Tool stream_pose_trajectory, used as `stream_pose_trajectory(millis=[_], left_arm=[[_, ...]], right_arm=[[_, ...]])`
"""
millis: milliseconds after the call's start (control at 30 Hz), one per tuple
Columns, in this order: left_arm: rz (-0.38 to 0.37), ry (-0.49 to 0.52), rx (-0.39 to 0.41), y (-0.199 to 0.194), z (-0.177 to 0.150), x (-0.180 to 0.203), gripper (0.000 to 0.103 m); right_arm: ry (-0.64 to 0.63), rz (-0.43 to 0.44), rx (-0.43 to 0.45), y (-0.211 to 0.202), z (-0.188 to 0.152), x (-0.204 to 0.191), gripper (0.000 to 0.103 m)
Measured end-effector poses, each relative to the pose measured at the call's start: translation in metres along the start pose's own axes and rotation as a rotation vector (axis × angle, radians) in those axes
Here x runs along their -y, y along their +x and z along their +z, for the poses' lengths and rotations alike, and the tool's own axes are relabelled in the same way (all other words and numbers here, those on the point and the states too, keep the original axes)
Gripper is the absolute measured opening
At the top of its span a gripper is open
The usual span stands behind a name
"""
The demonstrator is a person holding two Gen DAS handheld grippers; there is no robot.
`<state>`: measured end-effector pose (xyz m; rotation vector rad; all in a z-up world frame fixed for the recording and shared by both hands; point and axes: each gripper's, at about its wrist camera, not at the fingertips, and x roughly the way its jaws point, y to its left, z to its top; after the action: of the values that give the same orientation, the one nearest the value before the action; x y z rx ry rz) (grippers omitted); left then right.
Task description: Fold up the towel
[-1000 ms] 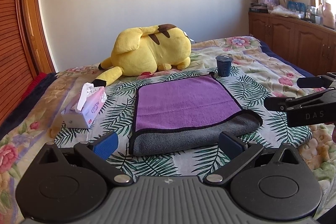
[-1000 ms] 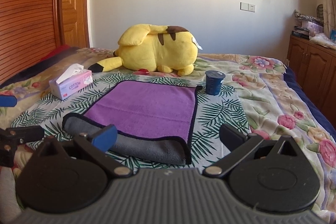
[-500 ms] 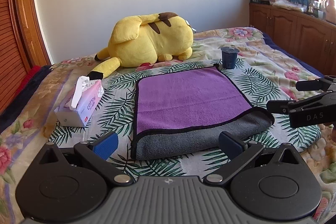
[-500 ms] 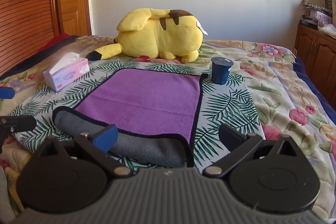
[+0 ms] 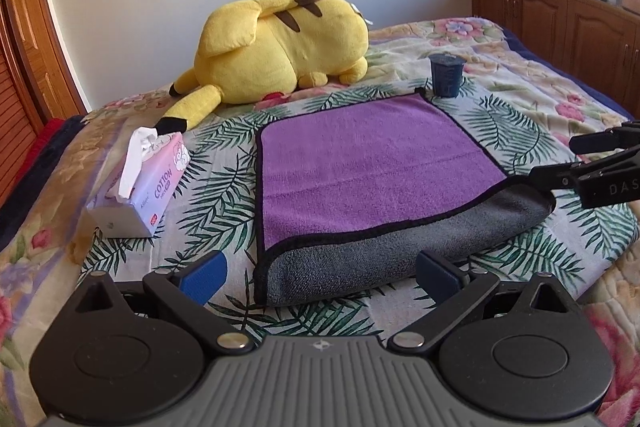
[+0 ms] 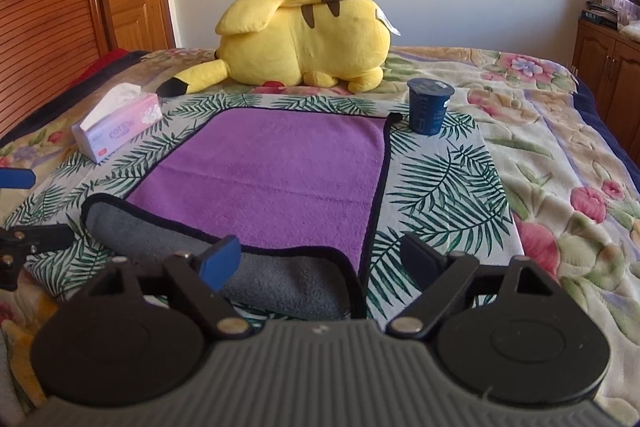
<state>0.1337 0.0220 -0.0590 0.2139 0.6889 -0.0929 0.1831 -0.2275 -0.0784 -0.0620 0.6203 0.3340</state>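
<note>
A purple towel (image 5: 372,155) with a grey underside and black trim lies on the bed, its near edge folded over into a thick grey roll (image 5: 400,251). It also shows in the right wrist view (image 6: 272,179). My left gripper (image 5: 322,277) is open and empty, just above the roll's near left corner. My right gripper (image 6: 320,259) is open and empty, over the roll's right end. The right gripper's fingers (image 5: 600,163) show at the right edge of the left wrist view.
A yellow plush toy (image 5: 280,47) lies behind the towel. A dark blue cup (image 5: 446,75) stands at the towel's far right corner. A pink tissue pack (image 5: 140,187) lies to the left. Wooden cabinets (image 5: 560,15) stand on the right.
Both grippers have moved forward and lower toward the towel's folded near edge. The towel has not moved. Both stay open.
</note>
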Motion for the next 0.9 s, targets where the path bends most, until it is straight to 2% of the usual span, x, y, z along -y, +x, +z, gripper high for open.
stream_pose_trajectory(millis=[267,733,900], left_arm=[[-0.030,-0.003,-0.070,0.028,-0.001,-0.011,0.078],[-0.079,-0.074,-0.116,0.062,0.004,-0.035,0.056],[-0.106,-0.113,-0.132,0.072,0.005,-0.045,0.046]], right_arm=[[-0.007,0.010,-0.038,0.014,0.001,0.005,0.084],[-0.001,0.052,-0.129,0.039,-0.001,0.018,0.078],[0.000,0.073,-0.164,0.048,-0.002,0.023,0.071]])
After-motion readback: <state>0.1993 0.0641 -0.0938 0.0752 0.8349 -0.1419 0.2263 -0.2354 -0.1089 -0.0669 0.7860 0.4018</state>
